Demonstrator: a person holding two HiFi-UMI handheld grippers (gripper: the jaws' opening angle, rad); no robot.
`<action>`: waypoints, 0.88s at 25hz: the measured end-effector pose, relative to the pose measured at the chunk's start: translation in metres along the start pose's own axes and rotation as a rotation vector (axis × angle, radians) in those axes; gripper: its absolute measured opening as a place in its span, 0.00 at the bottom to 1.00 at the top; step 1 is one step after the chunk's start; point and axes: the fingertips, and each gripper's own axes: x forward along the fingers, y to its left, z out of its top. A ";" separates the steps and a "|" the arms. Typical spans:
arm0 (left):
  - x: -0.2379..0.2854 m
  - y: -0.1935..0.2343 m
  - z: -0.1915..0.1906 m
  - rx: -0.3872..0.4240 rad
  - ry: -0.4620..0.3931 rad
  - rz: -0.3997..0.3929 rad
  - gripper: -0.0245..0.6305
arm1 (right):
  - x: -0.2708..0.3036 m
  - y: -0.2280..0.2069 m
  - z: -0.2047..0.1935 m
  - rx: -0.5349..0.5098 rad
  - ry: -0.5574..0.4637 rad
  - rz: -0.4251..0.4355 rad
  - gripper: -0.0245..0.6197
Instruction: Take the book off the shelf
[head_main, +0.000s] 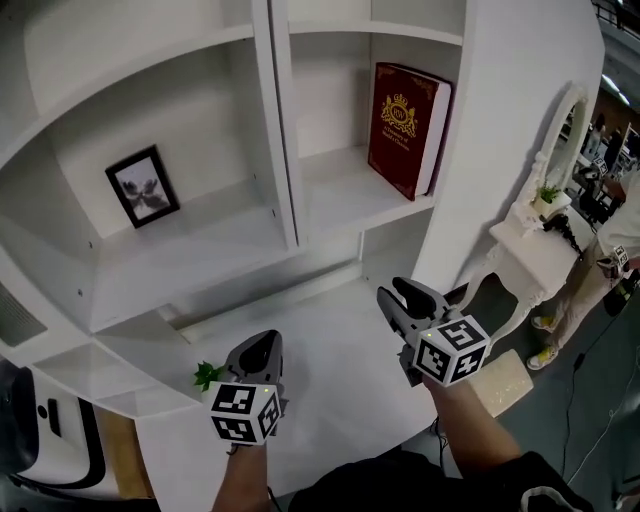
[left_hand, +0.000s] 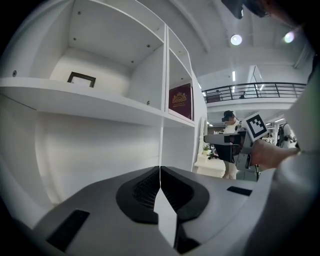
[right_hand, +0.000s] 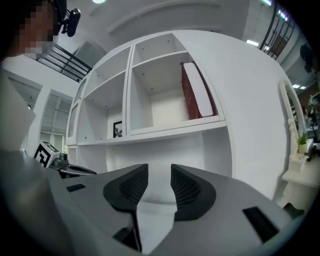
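Book (head_main: 408, 128) stands on the far right shelf (head_main: 350, 195): head view shows its crested cover, right gripper view its white page edge. Left tool (head_main: 260, 350) is together; right tool (head_main: 402, 294) is apart and empty.

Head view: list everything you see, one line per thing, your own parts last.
shelf unit: one, white, fills the upper left
book: one, dark red with gold print, upright in the right compartment
picture frame: one, black, in the left compartment
green sprig: one, green, beside the left gripper
side table: one, white, right of the shelf unit, small potted plant on top
left gripper: one, grey, jaws together, empty
right gripper: one, grey, jaws apart, empty
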 end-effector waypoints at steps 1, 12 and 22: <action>0.004 -0.002 0.003 0.002 -0.002 -0.012 0.06 | -0.002 -0.006 0.005 -0.006 -0.003 -0.020 0.28; 0.050 -0.046 0.041 0.025 -0.005 -0.096 0.06 | -0.017 -0.077 0.082 -0.084 -0.051 -0.120 0.37; 0.084 -0.101 0.067 0.059 0.001 -0.163 0.06 | 0.011 -0.093 0.127 -0.168 -0.041 -0.063 0.44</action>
